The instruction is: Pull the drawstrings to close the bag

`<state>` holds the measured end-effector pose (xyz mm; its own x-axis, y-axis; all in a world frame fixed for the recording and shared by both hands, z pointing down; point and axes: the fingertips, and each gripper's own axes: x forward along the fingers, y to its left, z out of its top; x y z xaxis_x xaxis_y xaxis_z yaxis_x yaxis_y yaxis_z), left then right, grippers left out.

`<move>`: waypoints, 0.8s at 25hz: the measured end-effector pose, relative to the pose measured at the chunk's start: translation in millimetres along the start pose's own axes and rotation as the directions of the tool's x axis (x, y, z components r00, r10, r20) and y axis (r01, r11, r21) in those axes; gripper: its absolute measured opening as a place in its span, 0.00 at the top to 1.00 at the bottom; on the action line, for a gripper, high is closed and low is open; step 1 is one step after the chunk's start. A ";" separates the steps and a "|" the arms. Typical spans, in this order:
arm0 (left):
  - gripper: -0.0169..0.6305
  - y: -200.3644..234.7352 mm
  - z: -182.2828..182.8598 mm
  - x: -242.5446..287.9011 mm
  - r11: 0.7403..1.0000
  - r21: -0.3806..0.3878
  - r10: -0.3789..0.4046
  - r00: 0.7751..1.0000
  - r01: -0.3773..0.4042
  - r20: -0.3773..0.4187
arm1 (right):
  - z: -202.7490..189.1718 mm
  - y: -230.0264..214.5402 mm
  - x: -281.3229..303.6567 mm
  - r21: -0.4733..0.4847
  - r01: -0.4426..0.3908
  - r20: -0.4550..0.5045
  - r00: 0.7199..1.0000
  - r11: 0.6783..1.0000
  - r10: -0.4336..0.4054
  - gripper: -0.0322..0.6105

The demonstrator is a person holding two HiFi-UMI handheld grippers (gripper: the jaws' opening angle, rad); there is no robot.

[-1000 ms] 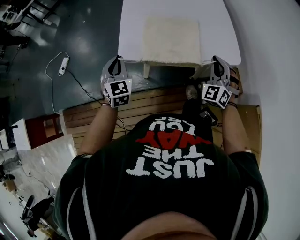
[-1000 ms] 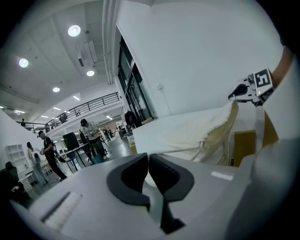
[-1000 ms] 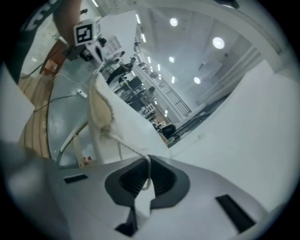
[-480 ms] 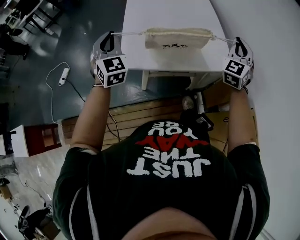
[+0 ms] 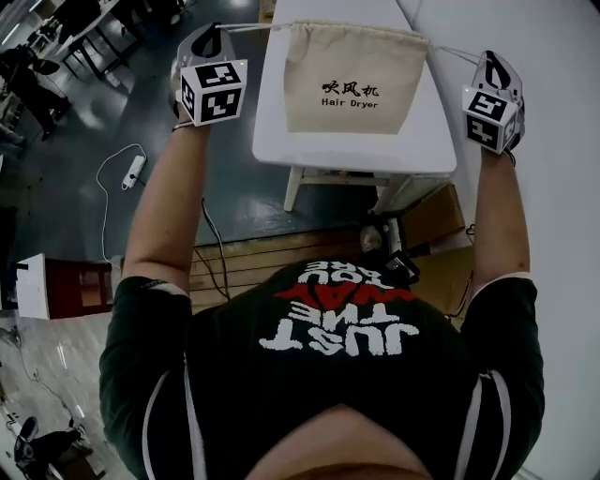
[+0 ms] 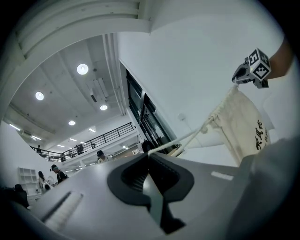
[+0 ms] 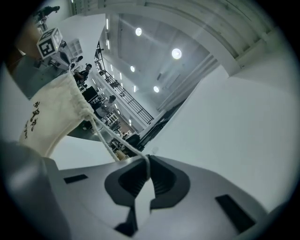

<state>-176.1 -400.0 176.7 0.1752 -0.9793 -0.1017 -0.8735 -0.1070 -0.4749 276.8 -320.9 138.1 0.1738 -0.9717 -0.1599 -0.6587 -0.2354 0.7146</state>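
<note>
Bag (image 5: pixel 354 58) reads "Hair Dryer" under 3 Chinese characters, black print.

I have lifted the left gripper (image 5: pixel 221 30) and right gripper (image 5: pixel 489 60) from mid-frame to the top corners. The bag (image 5: pixel 354 80), earlier flat on the table (image 5: pixel 412 155), now hangs by its drawstrings (image 5: pixel 258 26).

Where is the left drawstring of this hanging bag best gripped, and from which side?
Grip the left drawstring at its free end, away from the bag, coming from the person's left, as the left gripper does now. The cord leaves the hem sideways, so an outward pull gathers the bag shut.
</note>
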 end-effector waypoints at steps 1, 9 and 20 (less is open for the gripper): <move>0.95 0.7 0.1 1.2 1.000 0.009 0.003 1.000 -0.003 0.002 | -1.4 -0.2 -0.4 -0.006 0.002 0.004 1.000 1.000 -0.002 0.94; 0.96 8.3 5.2 18.2 0.998 0.055 0.011 1.000 -0.010 -0.018 | 0.4 -2.7 4.4 -0.041 0.002 0.011 1.000 0.999 -0.002 0.94; 0.96 21.1 -9.3 20.2 0.999 0.036 0.015 1.000 -0.015 -0.014 | -22.4 -24.8 3.9 0.040 0.017 0.017 1.000 0.999 -0.017 0.94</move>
<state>-195.3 -423.6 172.8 0.1558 -0.9830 -0.0968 -0.8591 -0.0865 -0.5045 310.2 -318.4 135.0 0.1728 -0.9677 -0.1837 -0.6844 -0.2521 0.6842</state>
